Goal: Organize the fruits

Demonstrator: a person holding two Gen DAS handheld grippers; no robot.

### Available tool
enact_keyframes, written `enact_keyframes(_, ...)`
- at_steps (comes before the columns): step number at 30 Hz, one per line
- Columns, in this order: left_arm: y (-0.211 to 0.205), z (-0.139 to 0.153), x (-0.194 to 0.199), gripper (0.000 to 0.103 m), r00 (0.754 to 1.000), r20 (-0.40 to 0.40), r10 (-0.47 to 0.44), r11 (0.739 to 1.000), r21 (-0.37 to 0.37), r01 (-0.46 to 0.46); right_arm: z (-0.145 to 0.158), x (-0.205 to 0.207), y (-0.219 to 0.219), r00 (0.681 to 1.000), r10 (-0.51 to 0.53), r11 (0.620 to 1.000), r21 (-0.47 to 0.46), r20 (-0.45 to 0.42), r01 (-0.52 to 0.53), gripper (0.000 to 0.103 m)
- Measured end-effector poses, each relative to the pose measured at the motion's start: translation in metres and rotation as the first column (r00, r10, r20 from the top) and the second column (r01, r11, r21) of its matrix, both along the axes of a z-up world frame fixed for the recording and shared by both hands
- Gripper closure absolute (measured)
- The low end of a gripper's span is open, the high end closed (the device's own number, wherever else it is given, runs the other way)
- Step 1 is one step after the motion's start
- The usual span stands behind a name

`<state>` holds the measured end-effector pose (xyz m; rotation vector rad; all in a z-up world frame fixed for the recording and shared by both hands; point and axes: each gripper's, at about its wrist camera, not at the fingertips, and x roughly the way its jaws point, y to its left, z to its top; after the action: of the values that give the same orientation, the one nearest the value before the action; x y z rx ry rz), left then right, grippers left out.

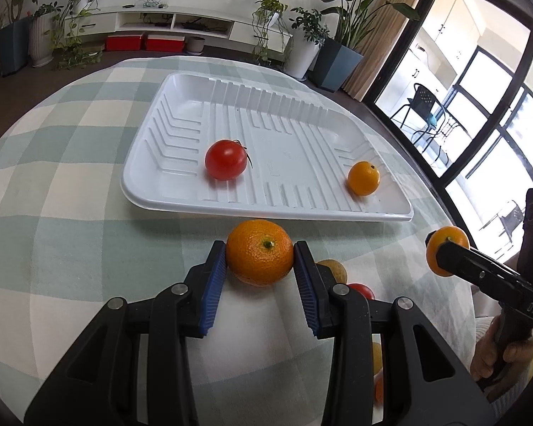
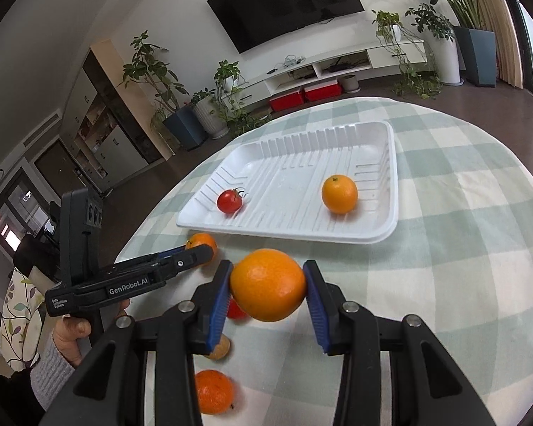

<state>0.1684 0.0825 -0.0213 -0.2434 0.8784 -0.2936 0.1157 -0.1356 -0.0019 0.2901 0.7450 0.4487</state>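
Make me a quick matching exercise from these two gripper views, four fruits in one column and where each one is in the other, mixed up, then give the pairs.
Things:
1. tomato
2. bumpy mandarin
3. smooth orange
4. small orange

Places:
A. clamped in the right gripper
B. left part of the white tray
C. clamped in the left gripper
D. right part of the white tray

Pairs: 1-B, 2-C, 3-A, 4-D

Ahead of you a tray point(image 1: 152, 191) sits on the table point(image 1: 71, 248), a tomato point(image 1: 226, 159) inside at its left and a small orange point(image 1: 364, 178) at its right.
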Motion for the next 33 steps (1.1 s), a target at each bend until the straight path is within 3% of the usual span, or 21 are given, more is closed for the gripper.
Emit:
enact_keyframes(8, 0.007, 0.014, 0.004, 0.071, 0.999, 0.046, 0.012, 1.0, -0.001, -0.012, 0.007, 0.02, 0.007, 1.0, 0.014, 1.0, -0.009, 0.019, -0.013, 0.06)
enact_keyframes(15, 0.007, 0.013, 0.006, 0.071, 0.999, 0.04, 0.015, 1.0, 0.017, -0.016, 0.006, 0.028, 0.013, 1.0, 0.027, 1.0, -0.017, 0.014, -0.027, 0.06)
enact_keyframes(29, 0.005, 0.003, 0.006, 0.068, 1.0, 0.009, 0.024, 0.996, 0.081, -0.024, 0.005, 0.026, 0.015, 1.0, 0.029, 0.999, -0.024, 0.011, -0.029, 0.06)
enact_keyframes(33, 0.001, -0.007, 0.007, 0.066, 0.999, -0.031, 0.01, 0.996, 0.088, -0.008, 0.005, 0.026, 0.015, 1.0, 0.029, 0.999, -0.024, 0.012, -0.029, 0.06)
